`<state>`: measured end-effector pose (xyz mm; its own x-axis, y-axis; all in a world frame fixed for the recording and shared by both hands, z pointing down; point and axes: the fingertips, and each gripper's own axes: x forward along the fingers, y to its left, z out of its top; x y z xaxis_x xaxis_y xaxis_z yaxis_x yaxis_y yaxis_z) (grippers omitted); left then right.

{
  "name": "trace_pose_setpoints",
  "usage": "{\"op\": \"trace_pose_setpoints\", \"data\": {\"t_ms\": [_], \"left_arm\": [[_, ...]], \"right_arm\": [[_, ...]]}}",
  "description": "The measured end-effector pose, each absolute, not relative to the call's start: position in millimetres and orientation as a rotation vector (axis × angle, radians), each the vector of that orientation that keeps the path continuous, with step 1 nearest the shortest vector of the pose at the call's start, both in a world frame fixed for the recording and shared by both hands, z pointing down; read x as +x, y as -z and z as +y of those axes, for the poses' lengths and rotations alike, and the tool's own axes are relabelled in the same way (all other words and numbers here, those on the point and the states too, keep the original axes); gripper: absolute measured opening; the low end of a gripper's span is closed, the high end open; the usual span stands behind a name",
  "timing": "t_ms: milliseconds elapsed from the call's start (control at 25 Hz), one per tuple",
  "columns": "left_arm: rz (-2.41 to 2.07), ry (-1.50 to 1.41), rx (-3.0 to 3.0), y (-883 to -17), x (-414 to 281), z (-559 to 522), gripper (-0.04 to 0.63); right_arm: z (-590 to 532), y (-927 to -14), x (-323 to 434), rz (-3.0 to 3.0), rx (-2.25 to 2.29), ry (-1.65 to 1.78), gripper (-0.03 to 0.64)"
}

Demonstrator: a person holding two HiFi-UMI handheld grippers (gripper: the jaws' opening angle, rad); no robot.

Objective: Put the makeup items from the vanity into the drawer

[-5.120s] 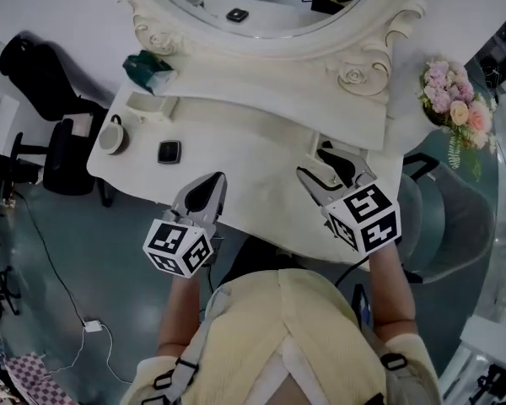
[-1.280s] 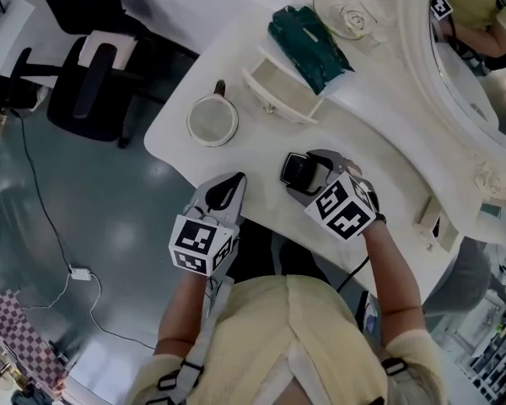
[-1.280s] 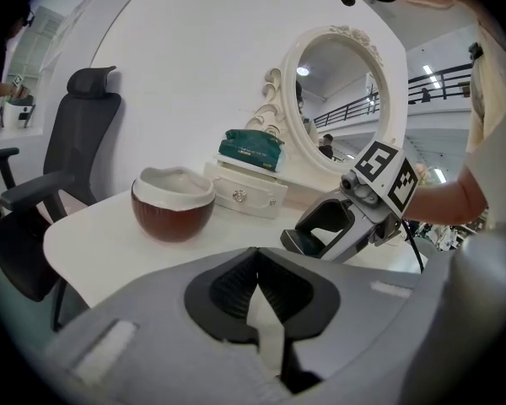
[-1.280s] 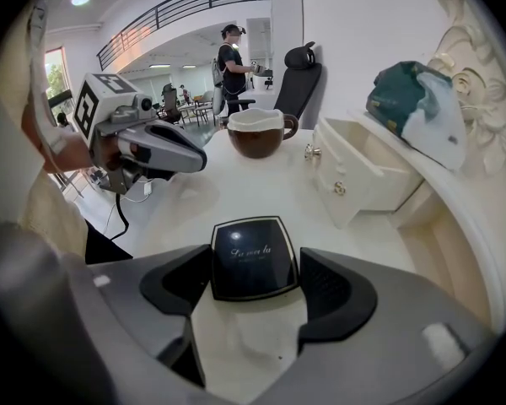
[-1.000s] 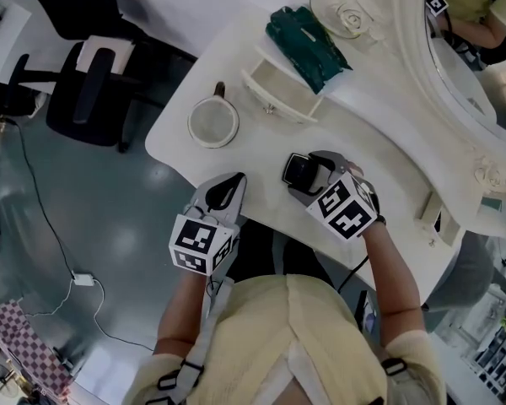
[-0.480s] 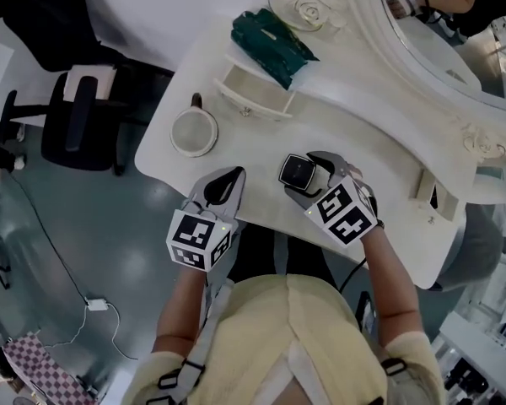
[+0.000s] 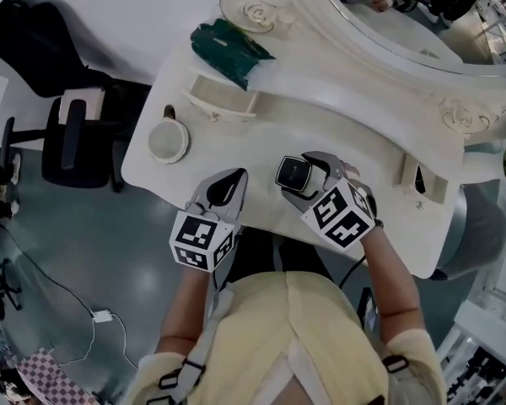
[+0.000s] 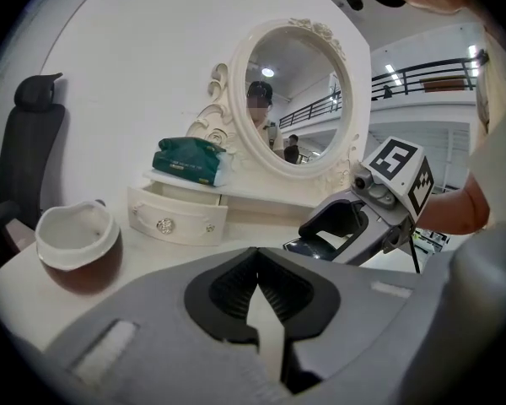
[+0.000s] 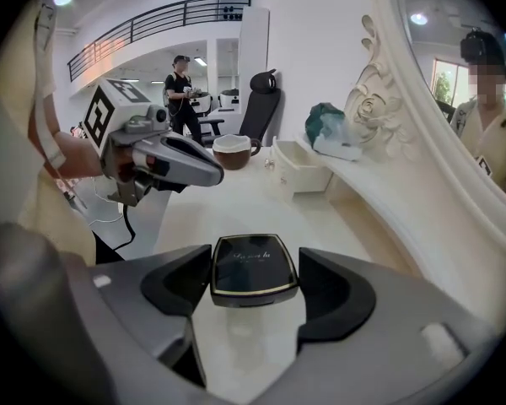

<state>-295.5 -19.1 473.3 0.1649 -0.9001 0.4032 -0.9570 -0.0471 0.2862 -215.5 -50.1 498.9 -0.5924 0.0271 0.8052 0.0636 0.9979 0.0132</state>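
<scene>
Our right claw (image 9: 255, 295) sits low over the glossy white vanity counter (image 7: 367, 146), jaws parted on either side of the square black compact with a gold rim (image 7: 294, 174), which lies flat on the counter with a thin gap showing at one jaw. Our left claw (image 7: 228, 181) hangs just beside it at the counter's near edge, jaws pressed together on nothing. Well apart, the small cream drawer (image 7: 222, 98) stands open, a round white cup (image 7: 168, 141) near it and a teal packet (image 7: 228, 49) on the shelf above.
</scene>
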Motion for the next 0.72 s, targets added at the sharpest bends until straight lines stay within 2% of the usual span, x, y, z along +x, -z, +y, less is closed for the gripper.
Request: {"op": "trace_pose_setpoints", "data": {"t_ms": [360, 720], "left_arm": [[-1.680, -0.171, 2.084, -456.9, -247.5, -56.6, 0.002], [-1.517, -0.207, 2.249, -443.6, -183.7, -104.0, 0.002]], "right_arm": [[-82.5, -461.1, -168.7, -2.254, 0.075, 0.080, 0.325], [-135.7, -436.8, -87.3, -2.244, 0.366, 0.020, 0.325]]}}
